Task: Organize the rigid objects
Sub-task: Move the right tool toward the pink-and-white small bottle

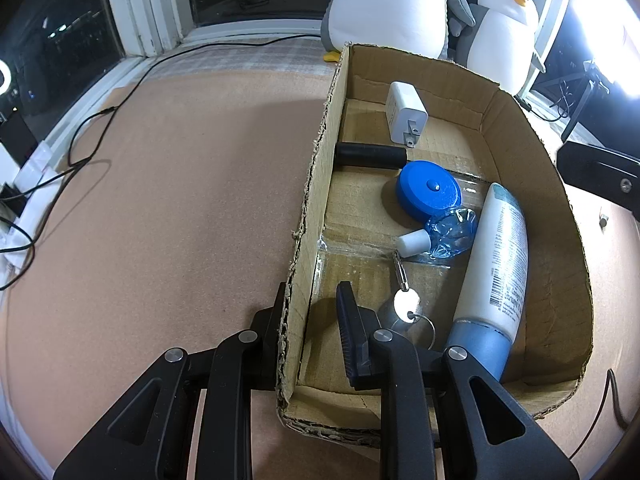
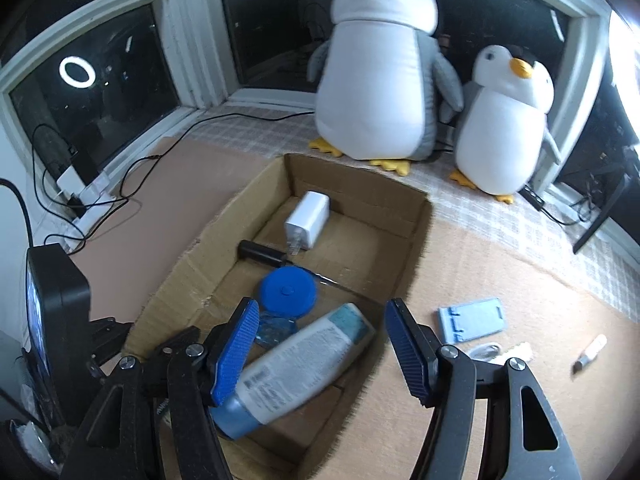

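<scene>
A cardboard box (image 1: 316, 184) (image 2: 404, 236) holds a white charger (image 1: 405, 114) (image 2: 308, 220), a black cylinder (image 1: 370, 155), a blue round lid (image 1: 429, 191) (image 2: 288, 286), a crushed clear bottle with a white cap (image 1: 444, 234), a key on a ring (image 1: 406, 300) and a white lotion bottle with a blue cap (image 1: 496, 272) (image 2: 296, 364). My left gripper (image 1: 310, 300) straddles the box's left wall, one finger outside, one inside; I cannot tell whether it clamps the wall. My right gripper (image 2: 320, 320) is open above the lotion bottle, holding nothing.
On the brown mat right of the box lie a light blue stand (image 2: 472, 318), a white cable (image 2: 486, 350) and a small white tube (image 2: 592, 352). Two plush penguins (image 2: 380, 68) stand behind the box. Cables (image 1: 80, 148) trail on the left.
</scene>
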{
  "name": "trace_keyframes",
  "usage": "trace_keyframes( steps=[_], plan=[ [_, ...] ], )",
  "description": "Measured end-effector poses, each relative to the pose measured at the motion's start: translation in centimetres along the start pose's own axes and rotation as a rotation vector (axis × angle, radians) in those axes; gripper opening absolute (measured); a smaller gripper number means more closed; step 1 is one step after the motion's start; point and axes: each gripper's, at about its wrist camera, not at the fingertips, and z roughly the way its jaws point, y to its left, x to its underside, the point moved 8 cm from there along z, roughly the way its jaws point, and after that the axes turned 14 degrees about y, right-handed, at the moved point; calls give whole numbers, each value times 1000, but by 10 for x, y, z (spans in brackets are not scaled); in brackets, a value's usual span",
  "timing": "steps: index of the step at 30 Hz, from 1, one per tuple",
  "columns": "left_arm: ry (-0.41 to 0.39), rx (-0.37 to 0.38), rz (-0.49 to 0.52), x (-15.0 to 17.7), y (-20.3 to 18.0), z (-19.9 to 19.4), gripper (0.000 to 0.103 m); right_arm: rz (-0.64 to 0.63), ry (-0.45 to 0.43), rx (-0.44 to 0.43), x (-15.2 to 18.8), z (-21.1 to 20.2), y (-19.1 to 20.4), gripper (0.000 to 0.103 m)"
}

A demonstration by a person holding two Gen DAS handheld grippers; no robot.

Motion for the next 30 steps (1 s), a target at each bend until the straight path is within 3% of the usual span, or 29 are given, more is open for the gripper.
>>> trace_keyframes(
  steps=[6, 14, 22, 30],
  plan=[
    [1, -2, 2, 0, 2, 0, 20, 92, -2, 17, 11, -8, -45, 62],
    [0, -4, 2, -1, 3, 0, 20, 285, -3, 59, 31, -18, -134, 62],
    [0, -4, 1, -1, 2, 0, 20, 470, 12, 173, 59, -18, -228, 62],
    [0, -4, 2, -1, 1, 0, 20, 593, 59, 235, 79, -7, -288, 62]
  ],
)
